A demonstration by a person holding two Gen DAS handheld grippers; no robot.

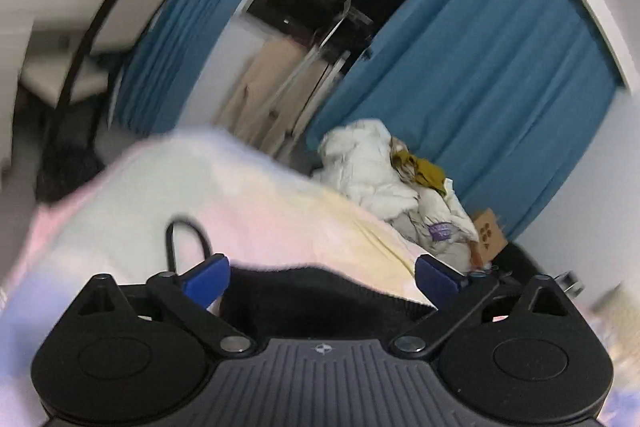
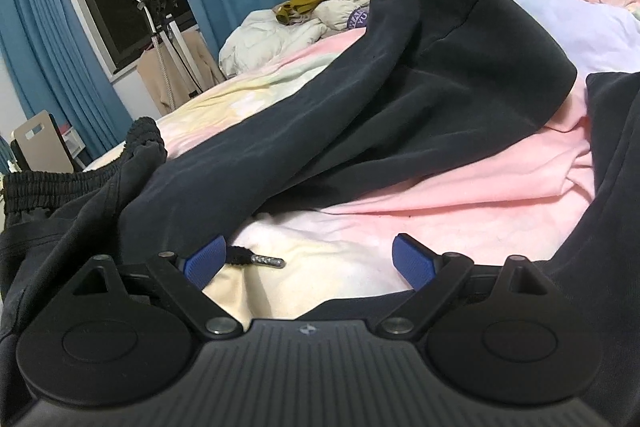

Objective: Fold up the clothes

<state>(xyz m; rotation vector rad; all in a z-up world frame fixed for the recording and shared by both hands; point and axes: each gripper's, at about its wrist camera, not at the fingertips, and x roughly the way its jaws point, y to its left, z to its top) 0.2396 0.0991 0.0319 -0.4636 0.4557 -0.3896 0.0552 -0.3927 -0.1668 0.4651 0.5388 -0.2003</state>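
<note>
I see the bed (image 2: 328, 259) in pastel sheets with the dark trousers (image 2: 320, 115) sprawled across it, rumpled, one leg humped up, no neat fold showing. My right gripper (image 2: 308, 259) hangs wide, empty, near the drawstring tip (image 2: 264, 260). Left gripper (image 1: 322, 277) wide too, over dark cloth. Purple jacket label (image 2: 357, 17) unreadable.

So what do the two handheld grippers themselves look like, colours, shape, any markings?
The left gripper and right gripper look alike: a dark grey ribbed body bearing a small round emblem, two black rounded housings, black linkage arms with silver pivot screws, and blue textured fingers. A thin black cable loop shows by the left one.
</note>
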